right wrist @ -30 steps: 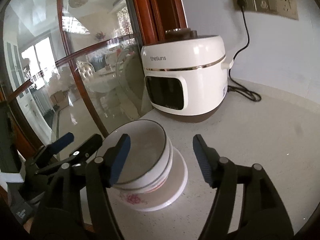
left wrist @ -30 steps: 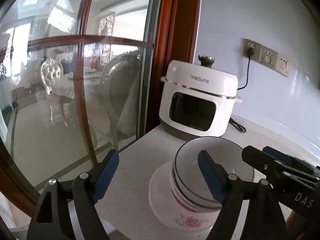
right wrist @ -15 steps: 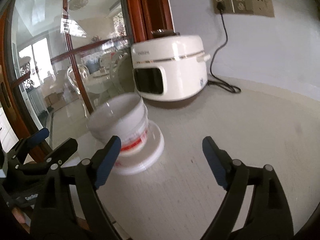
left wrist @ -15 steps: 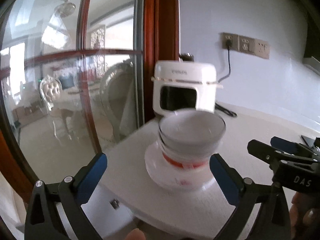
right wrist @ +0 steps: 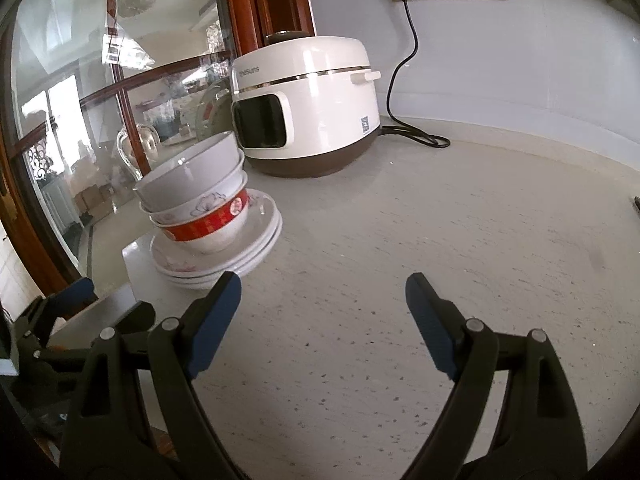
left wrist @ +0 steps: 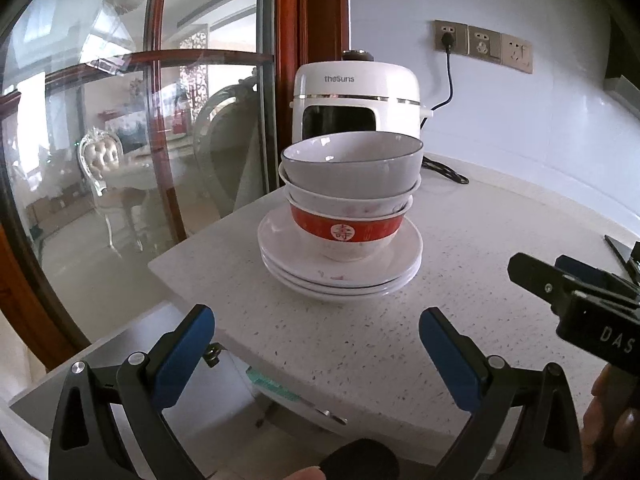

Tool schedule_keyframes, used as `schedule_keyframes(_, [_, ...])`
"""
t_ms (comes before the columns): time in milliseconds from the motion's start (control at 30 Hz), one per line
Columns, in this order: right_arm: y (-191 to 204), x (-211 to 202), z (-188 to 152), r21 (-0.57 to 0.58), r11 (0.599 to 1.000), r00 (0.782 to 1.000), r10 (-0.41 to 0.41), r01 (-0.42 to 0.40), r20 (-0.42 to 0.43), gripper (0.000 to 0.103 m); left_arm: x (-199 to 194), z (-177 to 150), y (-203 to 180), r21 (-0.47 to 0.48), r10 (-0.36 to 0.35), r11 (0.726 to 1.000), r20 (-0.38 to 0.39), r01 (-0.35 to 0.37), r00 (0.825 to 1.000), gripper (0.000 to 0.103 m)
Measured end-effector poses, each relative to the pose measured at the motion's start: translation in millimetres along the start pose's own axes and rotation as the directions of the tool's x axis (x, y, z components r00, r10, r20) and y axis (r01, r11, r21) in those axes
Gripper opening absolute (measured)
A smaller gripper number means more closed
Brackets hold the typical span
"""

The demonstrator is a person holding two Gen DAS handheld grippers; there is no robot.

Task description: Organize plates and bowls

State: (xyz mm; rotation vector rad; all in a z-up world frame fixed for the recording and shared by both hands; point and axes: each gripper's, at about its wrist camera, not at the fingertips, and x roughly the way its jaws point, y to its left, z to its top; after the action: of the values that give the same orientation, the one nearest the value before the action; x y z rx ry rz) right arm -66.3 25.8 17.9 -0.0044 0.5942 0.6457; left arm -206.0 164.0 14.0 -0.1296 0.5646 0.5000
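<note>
My left gripper point(left wrist: 316, 332) gapes wide, empty. The bowl stack point(left wrist: 350, 196) sits dead centre, straight ahead above it. My right gripper point(right wrist: 322, 300), equally wide, sees it off at mid-left.

Speckled white countertop point(left wrist: 360, 344) bears stacked plates point(left wrist: 340, 276) and a rice cooker point(left wrist: 356, 100).

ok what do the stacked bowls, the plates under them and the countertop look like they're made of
Bowls: likely glazed ceramic; glossy highlights, a thin dark rim line on top, a printed red band on the bottom one.
Plates: the same glossy white look, so probably glazed ceramic or porcelain, though melamine can't be ruled out.
Countertop: looks like polished quartz or engineered stone, off-white with fine dark specks.
</note>
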Motion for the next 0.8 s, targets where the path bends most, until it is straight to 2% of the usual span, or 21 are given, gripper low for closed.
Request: schedule_keyframes(800, [-2.0, 5.0, -1.3, -0.006, 1.000, 1.000, 0.001, -0.001, -0.024, 0.086, -0.1, 0.1, 2.8, -0.018, 0.035, 0.999, 0.033, -0.034, 0.999, 0.103])
